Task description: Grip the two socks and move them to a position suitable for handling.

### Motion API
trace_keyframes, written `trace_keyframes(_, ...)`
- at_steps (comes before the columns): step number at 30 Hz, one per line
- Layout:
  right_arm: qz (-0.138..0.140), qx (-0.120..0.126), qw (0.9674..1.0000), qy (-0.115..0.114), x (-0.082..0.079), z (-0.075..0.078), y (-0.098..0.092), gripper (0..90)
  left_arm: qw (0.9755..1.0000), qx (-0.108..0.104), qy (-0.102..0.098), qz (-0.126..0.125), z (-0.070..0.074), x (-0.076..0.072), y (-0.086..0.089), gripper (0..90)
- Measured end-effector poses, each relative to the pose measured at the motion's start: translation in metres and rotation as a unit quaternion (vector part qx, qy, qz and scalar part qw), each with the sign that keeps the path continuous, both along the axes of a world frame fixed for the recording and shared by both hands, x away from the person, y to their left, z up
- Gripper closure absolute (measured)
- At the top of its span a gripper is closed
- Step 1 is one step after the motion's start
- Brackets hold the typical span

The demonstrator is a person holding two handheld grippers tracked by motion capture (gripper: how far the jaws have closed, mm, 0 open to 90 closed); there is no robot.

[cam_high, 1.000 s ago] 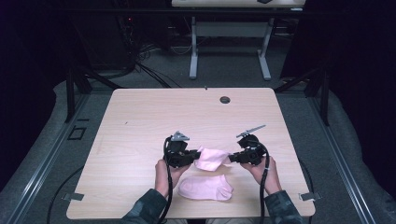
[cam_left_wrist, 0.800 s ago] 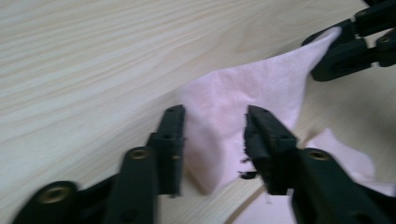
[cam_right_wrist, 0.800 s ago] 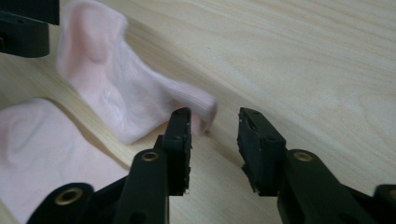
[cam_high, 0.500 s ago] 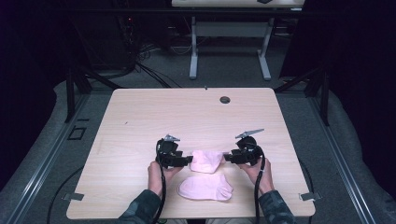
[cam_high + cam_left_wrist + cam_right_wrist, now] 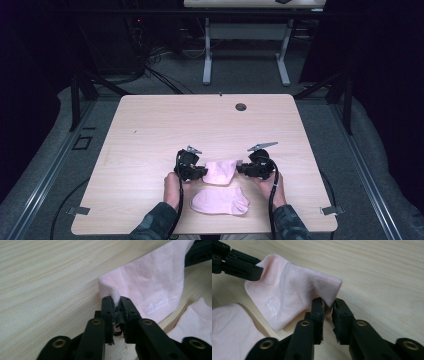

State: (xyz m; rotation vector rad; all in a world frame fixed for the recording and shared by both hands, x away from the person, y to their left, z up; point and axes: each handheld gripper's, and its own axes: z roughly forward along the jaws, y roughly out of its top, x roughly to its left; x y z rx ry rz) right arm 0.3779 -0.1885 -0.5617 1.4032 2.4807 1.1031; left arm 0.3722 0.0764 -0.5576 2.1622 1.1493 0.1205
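Pinching the pink sock point(image 5: 220, 171), both claws closed.

Two pale pink ankle socks near the table's point(image 5: 150, 130) front edge: one sock point(image 5: 220, 171) stretched sideways, pinched at both ends, small white print on it; second sock point(image 5: 220, 201) flat, just nearer the edge.

Wooden table point(image 5: 150, 130) stretches out beyond the tongs, its round cable hole point(image 5: 241, 106) far ahead of them.

Left gripper point(image 5: 199, 170), right gripper point(image 5: 242, 169): jaws clamped, facing inward
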Motion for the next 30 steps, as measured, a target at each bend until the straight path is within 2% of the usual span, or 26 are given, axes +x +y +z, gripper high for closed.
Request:
trace_keyframes(1,0.001,0.004,1.0000,-0.003,0.000,0.000,0.001,84.1,1.0000,-0.001,0.000,0.001,0.000,-0.001,0.000,84.7)
trace_keyframes(6,-0.001,0.004,1.0000,0.000,-0.003,0.007,-0.001,87.0,0.9999,-0.011,-0.013,0.003,0.005,-0.006,0.005,86.4)
trace_keyframes(9,-0.007,-0.001,1.0000,0.002,-0.009,0.019,-0.008,87.2,0.9997,-0.017,-0.014,0.004,0.007,-0.007,0.007,86.4)
trace_keyframes(12,-0.008,-0.006,0.9997,0.022,-0.015,0.035,-0.017,87.2,0.9990,-0.043,-0.013,0.007,0.013,-0.013,0.009,86.3)
trace_keyframes(13,-0.008,-0.011,0.9992,0.037,-0.016,0.040,-0.019,87.2,0.9988,-0.047,-0.012,0.008,0.014,-0.014,0.010,86.3)
trace_keyframes(16,-0.005,-0.021,0.9974,0.068,-0.013,0.045,-0.018,86.4,0.9992,-0.039,-0.004,0.008,0.012,-0.014,0.010,85.6)
trace_keyframes(19,-0.006,-0.040,0.9969,0.068,-0.008,0.040,-0.013,84.1,0.9995,-0.031,0.003,0.011,0.007,-0.012,0.012,84.4)
trace_keyframes(20,-0.008,-0.051,0.9964,0.068,-0.001,0.029,-0.009,72.9,0.9995,-0.028,0.005,0.012,0.006,-0.011,0.012,80.1)
trace_keyframes(21,-0.011,-0.054,0.9963,0.066,0.001,0.024,-0.007,70.9,0.9997,-0.013,0.003,0.019,0.003,-0.010,0.012,75.0)
trace_keyframes(23,-0.017,-0.046,0.9968,0.064,0.003,0.017,-0.007,64.0,0.9997,-0.008,0.000,0.022,0.001,-0.009,0.014,71.4)
trace_keyframes(26,-0.025,-0.031,0.9981,0.046,0.003,0.012,-0.011,61.9,0.9996,-0.007,-0.002,0.028,0.001,-0.007,0.019,65.0)
trace_keyframes(30,-0.007,-0.030,0.9992,0.024,0.000,0.014,-0.012,59.1,0.9995,-0.015,-0.004,0.027,0.003,-0.006,0.020,60.6)
